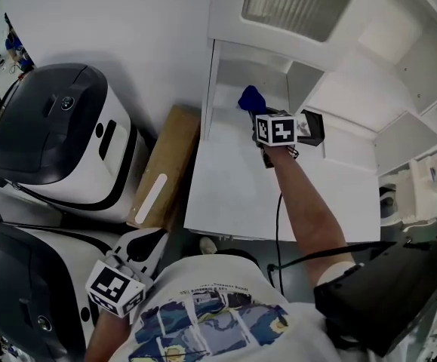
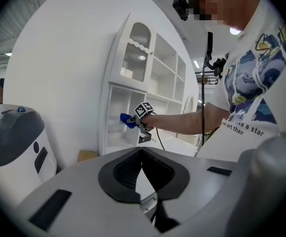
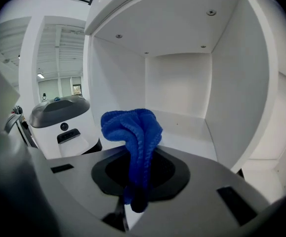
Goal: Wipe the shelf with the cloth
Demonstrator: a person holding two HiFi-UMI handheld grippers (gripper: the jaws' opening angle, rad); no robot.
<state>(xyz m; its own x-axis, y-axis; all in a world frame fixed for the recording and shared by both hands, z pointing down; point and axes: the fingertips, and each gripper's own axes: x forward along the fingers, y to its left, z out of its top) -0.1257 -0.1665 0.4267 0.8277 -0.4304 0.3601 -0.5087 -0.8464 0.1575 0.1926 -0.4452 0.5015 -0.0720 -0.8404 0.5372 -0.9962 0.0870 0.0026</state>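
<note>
The blue cloth (image 1: 250, 97) is bunched up, and my right gripper (image 1: 254, 110) is shut on it at the mouth of the lower left compartment of the white shelf unit (image 1: 216, 74). In the right gripper view the cloth (image 3: 132, 130) rises from between the jaws, with the compartment's floor (image 3: 192, 124) just beyond it; I cannot tell whether cloth and floor touch. My left gripper (image 1: 156, 238) hangs low by the person's torso, far from the shelf. Its jaws (image 2: 142, 151) meet at the tips with nothing held. From there the cloth (image 2: 126, 120) shows in the distance.
Two white-and-black machines (image 1: 52, 134) (image 1: 22, 292) stand at the left. A brown board (image 1: 165, 164) lies between them and the cabinet. The cabinet's flat white ledge (image 1: 233, 194) runs below the compartment, with more open shelves (image 1: 384, 89) to the right. A black cable (image 1: 278, 225) trails from the right gripper.
</note>
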